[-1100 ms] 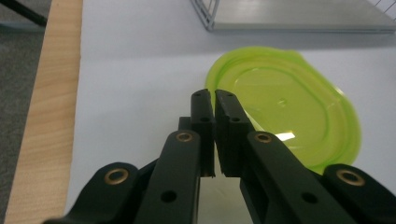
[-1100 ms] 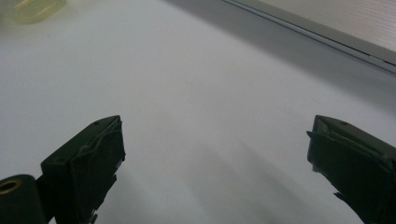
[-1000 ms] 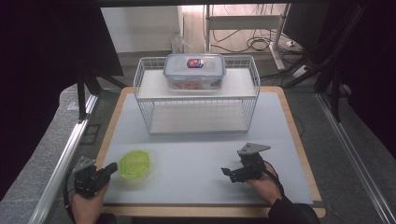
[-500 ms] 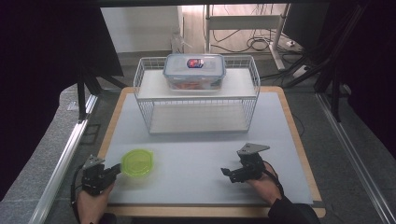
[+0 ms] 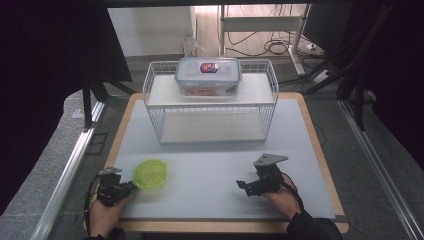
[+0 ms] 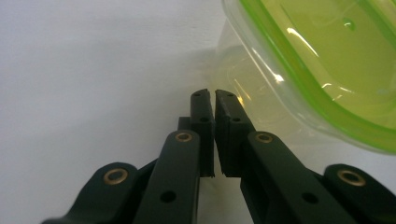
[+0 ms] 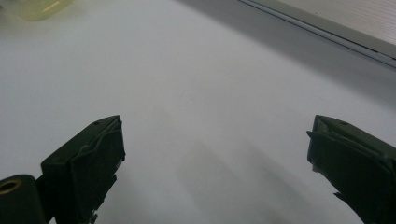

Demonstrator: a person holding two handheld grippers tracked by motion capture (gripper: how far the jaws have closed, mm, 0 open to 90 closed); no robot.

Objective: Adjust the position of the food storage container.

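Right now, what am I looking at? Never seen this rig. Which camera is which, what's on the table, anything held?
No robot arm: a person holds a two-jaw gripper in each hand. The high view looks down on the table. The other two pictures come from cameras riding on each gripper, looking along its black jaws.

On the table: a white wire rack with a clear lidded box on top, and a green-rimmed container at front left.

The left gripper is shut, its tips beside the container, nothing between them. The right gripper is open over bare table.
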